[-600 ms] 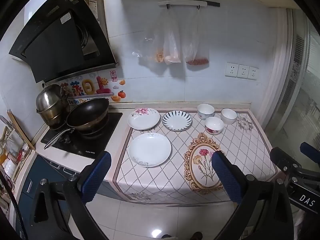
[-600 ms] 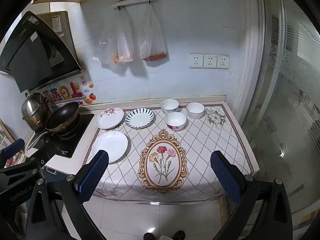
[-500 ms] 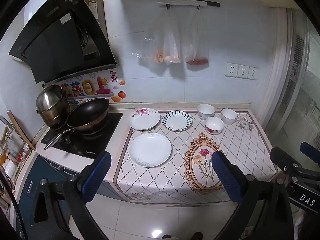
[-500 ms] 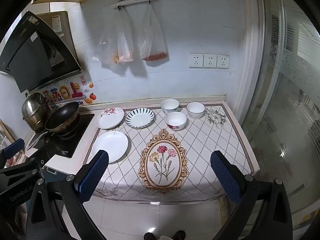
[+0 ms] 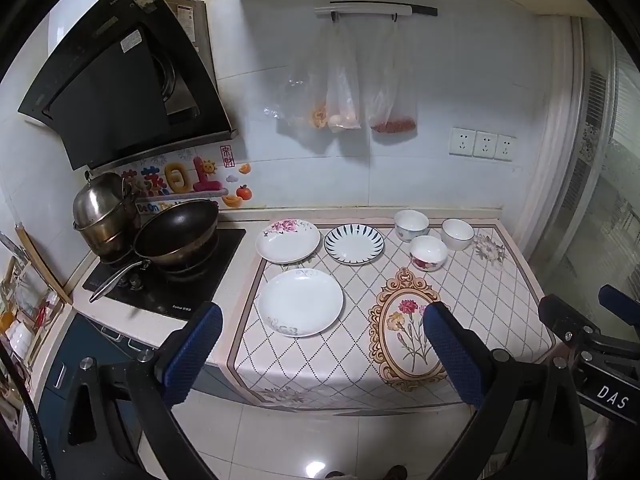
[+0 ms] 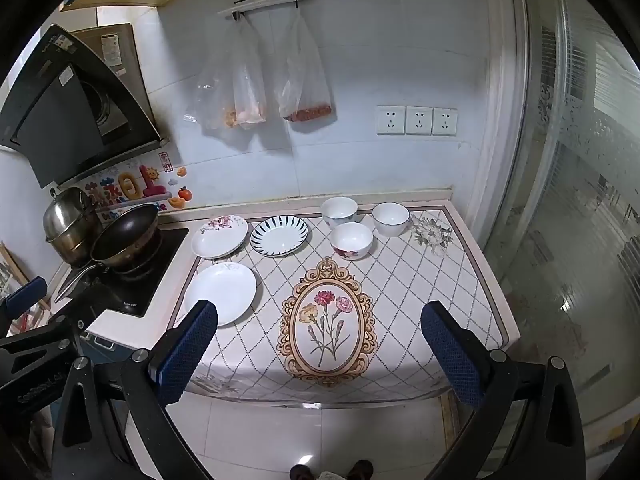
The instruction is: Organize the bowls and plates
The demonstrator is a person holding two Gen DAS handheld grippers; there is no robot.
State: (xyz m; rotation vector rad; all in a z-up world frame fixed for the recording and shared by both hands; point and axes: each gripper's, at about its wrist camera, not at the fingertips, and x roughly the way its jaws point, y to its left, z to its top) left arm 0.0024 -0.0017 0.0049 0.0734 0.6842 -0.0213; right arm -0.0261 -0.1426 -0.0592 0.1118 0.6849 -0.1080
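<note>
left gripper (image 5: 320, 344) is hanging wide apart, gripping nothing | right gripper (image 6: 320, 340) likewise spread, empty | three plates are lying empty on the cloth (image 6: 420, 280): white plate (image 5: 300, 302) nearest, floral plate (image 5: 288, 240) and striped plate (image 5: 353, 239) behind | three bowls (image 6: 352, 240) are sitting empty, upright, near the wall | wok (image 5: 176, 232) is resting on the stove

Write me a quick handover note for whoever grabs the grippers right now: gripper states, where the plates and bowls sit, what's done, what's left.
Left gripper: open, empty, held short of the counter.
Right gripper: open, empty, also short of the counter.
Plates, all separate on the patterned mat: plain white plate nearest, by the stove; floral plate and blue-striped plate behind it.
Bowls, all separate: red-flowered bowl in front, two white bowls behind it.
Done: nothing stacked or grouped yet.
Left: everything, probably stacking plates together and bowls together.
</note>
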